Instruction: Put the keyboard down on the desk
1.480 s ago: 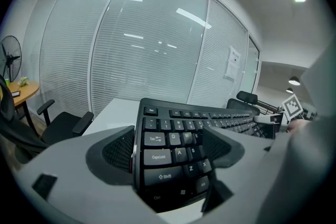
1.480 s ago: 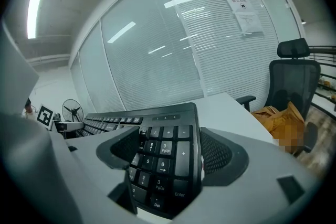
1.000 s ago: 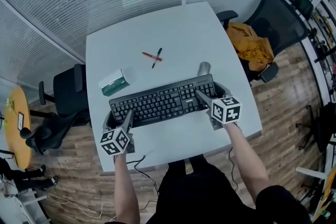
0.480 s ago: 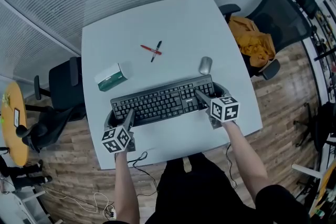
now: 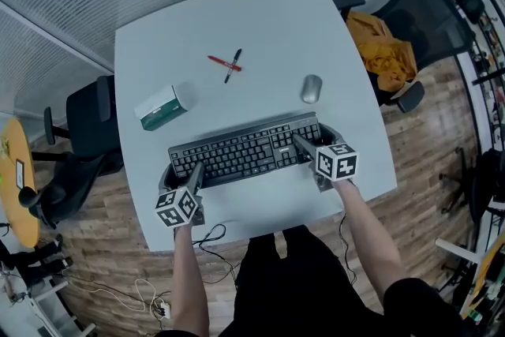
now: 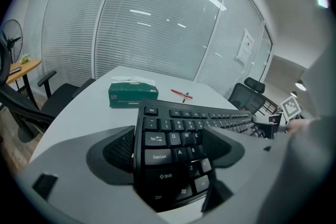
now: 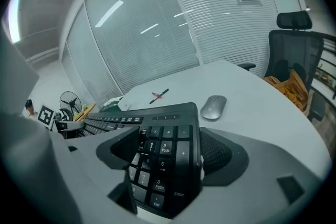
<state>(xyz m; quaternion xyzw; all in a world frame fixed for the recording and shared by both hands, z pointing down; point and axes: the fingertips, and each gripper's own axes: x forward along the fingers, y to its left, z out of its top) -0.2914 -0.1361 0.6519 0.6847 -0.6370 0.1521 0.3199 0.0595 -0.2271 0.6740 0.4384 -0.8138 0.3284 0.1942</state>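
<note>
Currently the keyboard [image 5: 245,150] is held by both ends over the near half of the worktop [image 5: 237,20], lying roughly level across it. The left hand-held gripper [image 5: 181,174] is closed onto the left end, with its jaws pressed against the front and back edges around the Caps Lock and Shift keys. The right hand-held gripper [image 5: 316,142] is clamped in the same way across the number pad. Whether the underside already touches the worktop cannot be told from these views.

Several faults may be expected. If one hand-held gripper is opened before the other, the freed end could drop and the keyboard could be twisted in the remaining grip. The mouse [image 5: 311,88] lies just beyond the right far corner and could be knocked if the keyboard is pushed forward while being lowered. The tissue box [image 5: 162,108] sits near the left far corner, though it is less exposed. A cable [image 5: 209,237] is draped over the near edge, where it could be snagged or trapped. Keys could also be dragged as the jaws are withdrawn.
</note>
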